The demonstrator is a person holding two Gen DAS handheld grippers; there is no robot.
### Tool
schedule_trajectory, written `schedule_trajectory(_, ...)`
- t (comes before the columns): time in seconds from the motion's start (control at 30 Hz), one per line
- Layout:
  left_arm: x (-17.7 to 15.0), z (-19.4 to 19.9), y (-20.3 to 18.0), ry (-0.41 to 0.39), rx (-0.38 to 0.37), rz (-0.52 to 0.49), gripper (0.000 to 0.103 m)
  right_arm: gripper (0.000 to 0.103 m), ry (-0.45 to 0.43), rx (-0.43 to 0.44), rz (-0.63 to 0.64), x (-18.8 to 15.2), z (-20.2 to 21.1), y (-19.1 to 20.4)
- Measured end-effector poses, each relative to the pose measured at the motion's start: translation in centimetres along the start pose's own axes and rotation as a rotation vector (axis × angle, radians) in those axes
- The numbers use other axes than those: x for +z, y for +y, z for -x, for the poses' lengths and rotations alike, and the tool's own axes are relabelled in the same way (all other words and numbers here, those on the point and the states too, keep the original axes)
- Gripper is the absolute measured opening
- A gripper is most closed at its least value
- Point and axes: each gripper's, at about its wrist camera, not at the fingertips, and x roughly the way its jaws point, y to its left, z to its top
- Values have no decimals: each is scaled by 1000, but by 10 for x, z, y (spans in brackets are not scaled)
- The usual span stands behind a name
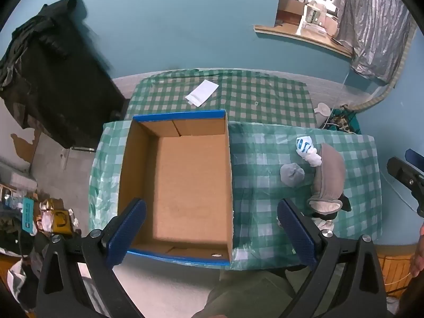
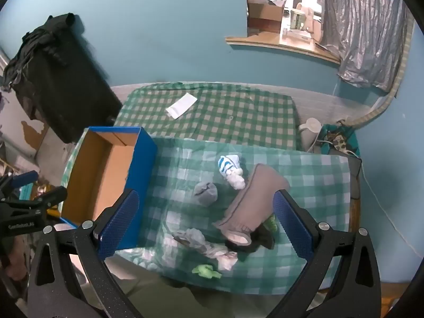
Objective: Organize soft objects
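An open cardboard box (image 1: 185, 185) with blue outer sides stands empty on the checked table; it also shows at the left of the right wrist view (image 2: 106, 169). Right of it lie soft items: a long grey sock (image 2: 251, 198), a grey sock ball (image 2: 205, 192), a blue-and-white striped sock (image 2: 230, 168), a crumpled grey-white cloth (image 2: 204, 243), a black piece (image 2: 254, 241) and a green scrap (image 2: 206, 270). My left gripper (image 1: 212, 233) is open above the box's near end. My right gripper (image 2: 206, 228) is open above the sock pile, holding nothing.
A white envelope (image 1: 202, 92) lies on the far part of the green checked tablecloth (image 1: 265, 98). A black covered object (image 1: 53, 79) stands at the left. A white jug (image 2: 311, 127) and cables sit off the table's right end. Clutter lies on the floor at left.
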Motion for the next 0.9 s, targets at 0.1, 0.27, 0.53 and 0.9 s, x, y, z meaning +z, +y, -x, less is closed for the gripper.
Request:
schedule_trajectory(0.1,0,0,0,2,-12,3,100,101,2,3,-2,0,-1,1)
schedule_trajectory(0.27,0,0,0,-3,-4,4,100,101,1,3,-2,0,-1,1)
schedule_trajectory(0.53,2,-1,3,9,-9,2,100,101,3,0,-3,0,-1,2)
schedule_trajectory(0.9,0,1,-5,-3,-12,1,100,101,6,0,-1,1,-1,2)
